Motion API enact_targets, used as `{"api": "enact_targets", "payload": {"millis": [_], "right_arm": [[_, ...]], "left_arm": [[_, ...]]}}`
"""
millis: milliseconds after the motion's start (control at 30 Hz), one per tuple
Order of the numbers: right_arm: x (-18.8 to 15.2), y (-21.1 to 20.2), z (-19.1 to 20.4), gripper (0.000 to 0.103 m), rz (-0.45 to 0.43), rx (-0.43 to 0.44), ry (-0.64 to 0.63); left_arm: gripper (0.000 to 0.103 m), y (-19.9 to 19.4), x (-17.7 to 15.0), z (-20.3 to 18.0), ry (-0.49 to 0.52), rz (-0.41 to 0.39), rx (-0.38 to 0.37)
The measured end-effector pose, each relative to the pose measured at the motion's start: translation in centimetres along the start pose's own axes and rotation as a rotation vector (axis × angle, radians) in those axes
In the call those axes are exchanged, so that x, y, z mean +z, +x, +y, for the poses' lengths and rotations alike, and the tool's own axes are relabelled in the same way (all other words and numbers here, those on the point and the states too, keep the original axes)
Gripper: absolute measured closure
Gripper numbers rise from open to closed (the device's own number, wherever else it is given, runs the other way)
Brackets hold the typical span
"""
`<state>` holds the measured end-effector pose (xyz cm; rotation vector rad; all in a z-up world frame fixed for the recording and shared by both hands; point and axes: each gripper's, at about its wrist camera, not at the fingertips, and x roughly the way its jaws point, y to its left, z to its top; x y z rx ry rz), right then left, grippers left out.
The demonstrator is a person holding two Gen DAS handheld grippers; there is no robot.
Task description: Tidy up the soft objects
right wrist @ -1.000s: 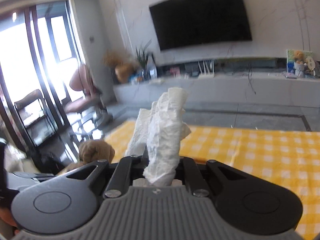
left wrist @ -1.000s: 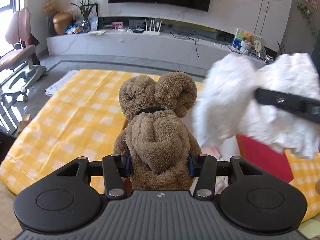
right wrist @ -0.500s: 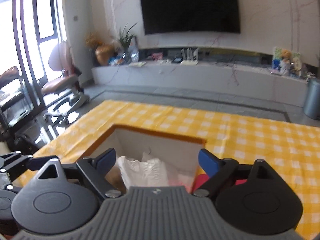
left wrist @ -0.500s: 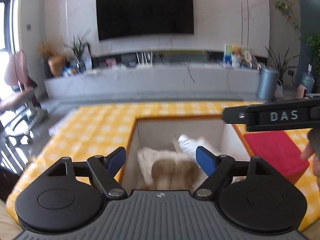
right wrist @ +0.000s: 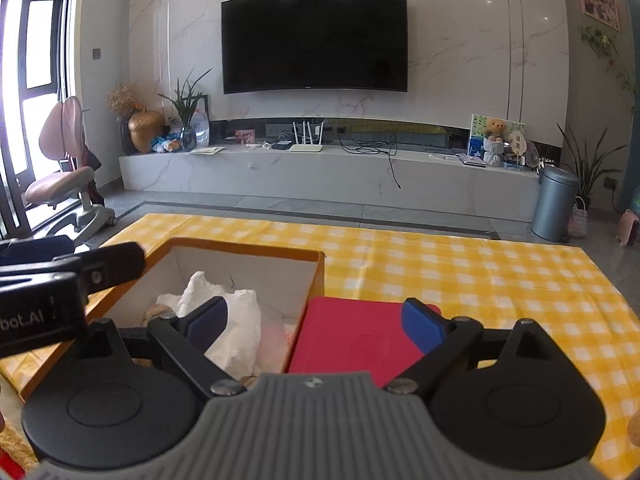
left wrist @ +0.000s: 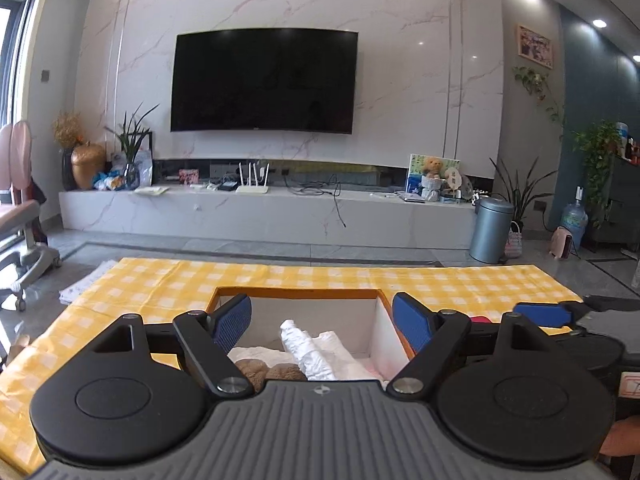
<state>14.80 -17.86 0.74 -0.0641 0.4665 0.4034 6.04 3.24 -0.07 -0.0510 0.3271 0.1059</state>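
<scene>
An orange-rimmed box (left wrist: 296, 290) with white inner walls sits on the yellow checked cloth. Inside lie a brown plush bear (left wrist: 264, 370) and white crumpled cloth (left wrist: 310, 350). My left gripper (left wrist: 322, 322) is open and empty above the box's near side. In the right wrist view the box (right wrist: 248, 249) holds the white cloth (right wrist: 236, 320), and my right gripper (right wrist: 316, 326) is open and empty over the box's right wall and a red flat lid (right wrist: 352, 332). The left gripper's body (right wrist: 60, 280) shows at the left there.
The yellow checked cloth (right wrist: 480, 272) covers the table out to the right and far side. A grey bin (right wrist: 554, 204), a TV bench (right wrist: 320, 172) and a pink chair (right wrist: 64, 176) stand on the floor beyond.
Both grippers opened and let go: the bear and the white cloth dropped into the box. Both grippers have pulled back and up from it.
</scene>
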Motion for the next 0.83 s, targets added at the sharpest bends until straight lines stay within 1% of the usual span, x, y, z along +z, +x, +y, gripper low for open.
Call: {"api": "enact_targets", "payload": {"millis": [67,167,333,700,833], "right_arm": [[-0.2,-0.1,0.5,0.011,-0.005,0.007,-0.020],[-0.6,-0.1,1.1,0.011,-0.001,0.014,-0.052],[-1.0,0.0,1.0,0.011,0.005,0.031,-0.046],[-1.2,-0.2,1.1,0.011,0.012,0.018,-0.053],[-1.2,-0.2,1.2,0.011,0.014,0.021,-0.054]], "left_arm": [[0.009,0.0,-0.3,-0.4,0.016,-0.006,0.022],[0.009,0.5,-0.4,-0.5,0.038,0.023,0.038],[0.009,0.4,-0.6,-0.6,0.042,0.006,0.051],[0.009,0.6,-0.6,-0.3,0.040,0.026,0.036],[0.009,0.8,-0.5,0.0,0.018,0.053,0.021]]}}
